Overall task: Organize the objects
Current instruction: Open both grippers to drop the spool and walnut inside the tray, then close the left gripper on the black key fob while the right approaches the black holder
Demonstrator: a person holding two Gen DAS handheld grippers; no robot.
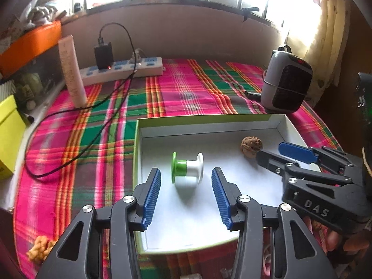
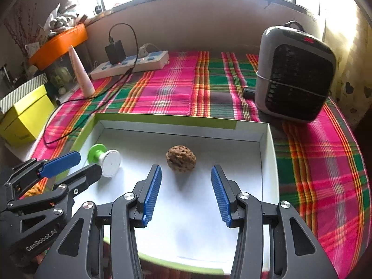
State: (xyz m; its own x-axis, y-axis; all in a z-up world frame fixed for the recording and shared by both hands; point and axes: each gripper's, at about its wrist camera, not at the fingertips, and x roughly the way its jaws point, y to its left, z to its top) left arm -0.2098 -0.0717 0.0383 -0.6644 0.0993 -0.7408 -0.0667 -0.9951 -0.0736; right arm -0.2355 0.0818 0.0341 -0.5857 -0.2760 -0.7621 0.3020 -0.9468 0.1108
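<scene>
Left gripper [image 1: 186, 194]: your jaws are released, nothing between them; the spool [image 1: 187, 167] lies on its side just ahead, apart from the pads.
Right gripper [image 2: 186, 195]: jaws released too; the walnut [image 2: 181, 158] rests on the tray floor just beyond the tips.
Tray [image 1: 207, 122]: both things already sit inside the white box on the plaid bench.
Step in hand: looks like letting go and backing away.
Doing it well: lift clear before you swing sideways, so no fingertip nudges the spool, which could roll.
Left over: an orange lump [image 1: 40, 248] lies outside the tray; probably your next pick.
</scene>
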